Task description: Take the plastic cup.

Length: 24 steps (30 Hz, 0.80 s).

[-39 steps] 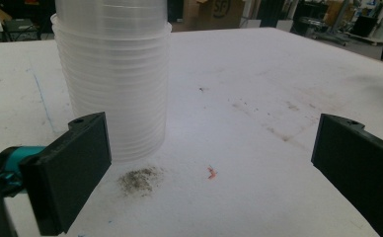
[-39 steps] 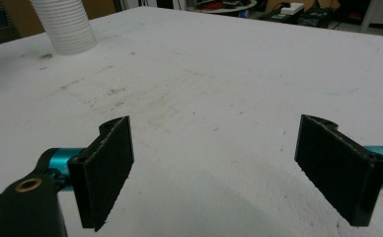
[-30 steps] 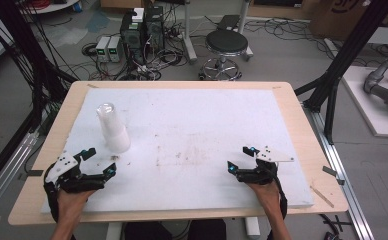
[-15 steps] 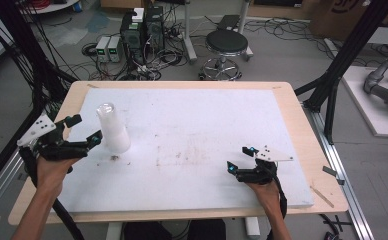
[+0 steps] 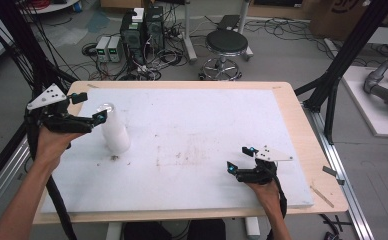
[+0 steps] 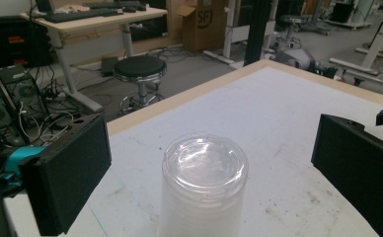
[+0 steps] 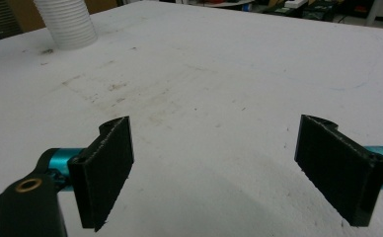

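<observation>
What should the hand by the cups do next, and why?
Probably ease the left gripper a little forward and down, then close it. Its jaws are open, one on each side of the cup stack, but they sit near the stack's top and don't touch it yet. The right gripper rests open on the table, far away.

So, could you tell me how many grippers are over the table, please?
2: the left gripper raised beside the stack of cups, the right gripper low near the table's front right.
</observation>
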Each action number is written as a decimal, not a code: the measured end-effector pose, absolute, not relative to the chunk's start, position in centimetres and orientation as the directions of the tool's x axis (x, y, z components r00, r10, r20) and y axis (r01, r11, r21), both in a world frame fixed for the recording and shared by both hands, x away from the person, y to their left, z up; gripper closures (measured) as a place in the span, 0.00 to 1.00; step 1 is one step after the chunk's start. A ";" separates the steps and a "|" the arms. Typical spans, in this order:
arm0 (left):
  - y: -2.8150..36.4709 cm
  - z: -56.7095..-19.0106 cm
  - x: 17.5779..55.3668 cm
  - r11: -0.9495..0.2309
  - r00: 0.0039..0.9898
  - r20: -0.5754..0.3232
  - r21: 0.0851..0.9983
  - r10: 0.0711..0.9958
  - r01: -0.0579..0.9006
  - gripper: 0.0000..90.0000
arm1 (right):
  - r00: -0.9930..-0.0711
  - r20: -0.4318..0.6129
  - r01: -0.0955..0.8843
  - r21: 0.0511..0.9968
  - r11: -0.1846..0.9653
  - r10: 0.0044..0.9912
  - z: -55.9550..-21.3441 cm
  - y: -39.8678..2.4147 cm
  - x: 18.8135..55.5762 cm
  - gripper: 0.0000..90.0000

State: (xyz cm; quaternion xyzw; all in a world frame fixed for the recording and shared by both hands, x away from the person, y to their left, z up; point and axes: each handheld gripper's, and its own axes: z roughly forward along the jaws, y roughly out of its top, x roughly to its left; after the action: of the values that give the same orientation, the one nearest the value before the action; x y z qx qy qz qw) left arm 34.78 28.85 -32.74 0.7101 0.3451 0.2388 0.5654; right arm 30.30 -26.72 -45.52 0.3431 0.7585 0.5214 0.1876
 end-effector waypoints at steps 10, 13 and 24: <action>27.6 -33.3 37.0 -0.246 0.659 -0.043 0.908 0.751 0.340 0.02 | -0.695 0.064 0.321 0.919 0.229 0.716 -45.5 -26.6 30.3 0.17; 27.2 -33.7 37.4 -0.285 0.667 -0.044 0.882 0.744 0.375 0.02 | -0.698 0.054 0.314 0.919 0.237 0.714 -45.5 -26.6 30.3 0.17; 26.6 -34.6 38.3 -0.351 0.651 -0.043 0.814 0.758 0.463 0.02 | -0.697 0.056 0.319 0.917 0.239 0.715 -45.5 -26.5 30.2 0.17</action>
State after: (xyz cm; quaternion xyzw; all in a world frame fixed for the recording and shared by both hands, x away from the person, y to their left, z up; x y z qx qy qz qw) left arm 38.30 26.56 -34.57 0.8033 0.3800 0.1739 0.4244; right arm 30.21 -26.51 -45.51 0.3388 0.7634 0.5153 0.1920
